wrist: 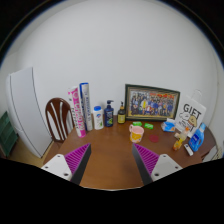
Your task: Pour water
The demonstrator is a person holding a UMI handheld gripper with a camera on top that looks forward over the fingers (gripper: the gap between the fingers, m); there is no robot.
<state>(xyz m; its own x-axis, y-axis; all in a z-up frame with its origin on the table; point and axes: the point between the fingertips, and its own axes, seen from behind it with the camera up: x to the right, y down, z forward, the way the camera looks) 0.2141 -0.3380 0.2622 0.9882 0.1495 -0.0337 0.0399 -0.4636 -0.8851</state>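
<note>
Tongs [111, 160] held released, nothing between fingers, pads apart over bare wooden table [110, 165]. Bottles [104, 116] seen far, slightly left of fingers, upright, by framed picture [152, 101]. Pink cup [136, 132] lies ahead-right, nearer. Water vessel not identified w/ certainty.

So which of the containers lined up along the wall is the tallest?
The tall white and pink carton at the row's end beside the wooden chair. It rises well above the small bottles next to it. The gripper is open, holding nothing.
</note>
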